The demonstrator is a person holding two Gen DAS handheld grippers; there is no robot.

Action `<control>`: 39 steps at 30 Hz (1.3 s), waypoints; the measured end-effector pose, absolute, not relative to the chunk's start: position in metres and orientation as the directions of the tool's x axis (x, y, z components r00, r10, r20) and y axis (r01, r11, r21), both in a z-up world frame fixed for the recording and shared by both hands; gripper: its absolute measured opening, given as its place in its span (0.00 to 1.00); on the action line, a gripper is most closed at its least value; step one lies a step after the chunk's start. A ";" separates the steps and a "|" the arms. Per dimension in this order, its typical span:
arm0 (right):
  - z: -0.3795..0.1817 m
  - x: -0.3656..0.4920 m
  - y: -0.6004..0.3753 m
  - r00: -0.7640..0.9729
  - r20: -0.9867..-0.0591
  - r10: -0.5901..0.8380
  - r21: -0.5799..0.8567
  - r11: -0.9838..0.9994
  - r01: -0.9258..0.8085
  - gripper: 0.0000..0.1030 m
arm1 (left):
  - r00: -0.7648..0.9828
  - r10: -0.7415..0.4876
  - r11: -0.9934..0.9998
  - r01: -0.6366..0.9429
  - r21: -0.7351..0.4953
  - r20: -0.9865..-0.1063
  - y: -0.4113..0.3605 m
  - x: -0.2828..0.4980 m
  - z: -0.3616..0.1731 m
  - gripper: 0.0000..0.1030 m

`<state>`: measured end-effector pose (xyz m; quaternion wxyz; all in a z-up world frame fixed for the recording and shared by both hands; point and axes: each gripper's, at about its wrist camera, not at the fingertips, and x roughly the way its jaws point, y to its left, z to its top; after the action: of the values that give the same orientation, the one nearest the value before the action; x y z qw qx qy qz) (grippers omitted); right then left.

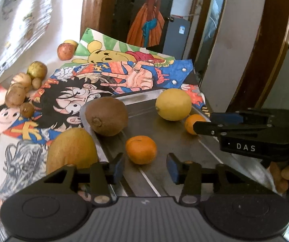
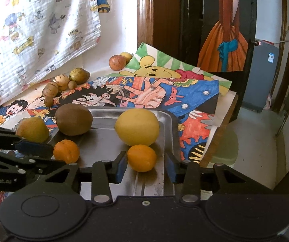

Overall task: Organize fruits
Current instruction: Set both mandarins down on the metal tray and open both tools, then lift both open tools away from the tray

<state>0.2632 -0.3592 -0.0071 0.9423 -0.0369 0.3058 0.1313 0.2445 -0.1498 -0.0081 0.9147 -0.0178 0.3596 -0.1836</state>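
A metal tray point(image 1: 174, 141) point(image 2: 104, 139) holds a brown kiwi point(image 1: 106, 119) point(image 2: 74, 119) on its left rim, a yellow lemon point(image 1: 173, 104) point(image 2: 137, 127) and two mandarins. My left gripper point(image 1: 145, 168) point(image 2: 49, 155) is open, with one mandarin point(image 1: 141, 149) point(image 2: 66, 150) just ahead of its blue pads. My right gripper point(image 2: 147, 168) point(image 1: 207, 122) is open around the other mandarin point(image 2: 141, 158) point(image 1: 194, 124), with gaps on both sides. A yellow-green pear point(image 1: 72, 151) point(image 2: 32, 129) lies outside the tray, on its left.
Cartoon posters point(image 1: 124, 76) cover the table. Several small brown tubers point(image 1: 17, 92) point(image 2: 51, 89) and a red apple point(image 1: 65, 51) point(image 2: 117, 62) lie at the back left under a hanging printed cloth point(image 2: 33, 30). The table edge point(image 2: 225, 117) drops to the floor on the right.
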 end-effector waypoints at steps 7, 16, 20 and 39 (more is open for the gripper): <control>0.010 0.242 -0.363 0.812 -0.546 0.206 0.000 0.970 -0.245 0.58 | 0.721 -0.343 0.939 0.259 -0.225 -0.602 -0.132 0.219 0.008 0.66; 0.030 0.206 -0.357 0.842 -0.501 0.200 0.013 0.975 -0.223 0.80 | 0.803 -0.245 0.966 0.156 -0.206 -0.543 -0.107 0.188 0.032 1.00; 0.037 0.186 -0.353 0.849 -0.488 0.201 0.029 0.976 -0.215 0.91 | 0.820 -0.215 0.972 0.127 -0.197 -0.530 -0.099 0.176 0.037 1.00; 0.051 0.089 -0.309 0.815 -0.552 0.178 0.054 0.982 -0.178 0.99 | 0.785 -0.148 0.987 0.083 -0.135 -0.602 -0.061 0.115 0.036 1.00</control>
<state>0.0891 -0.3091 0.0514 0.9526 0.0000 0.2895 0.0936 0.1152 -0.0613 0.0355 0.9433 -0.0505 0.3222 -0.0614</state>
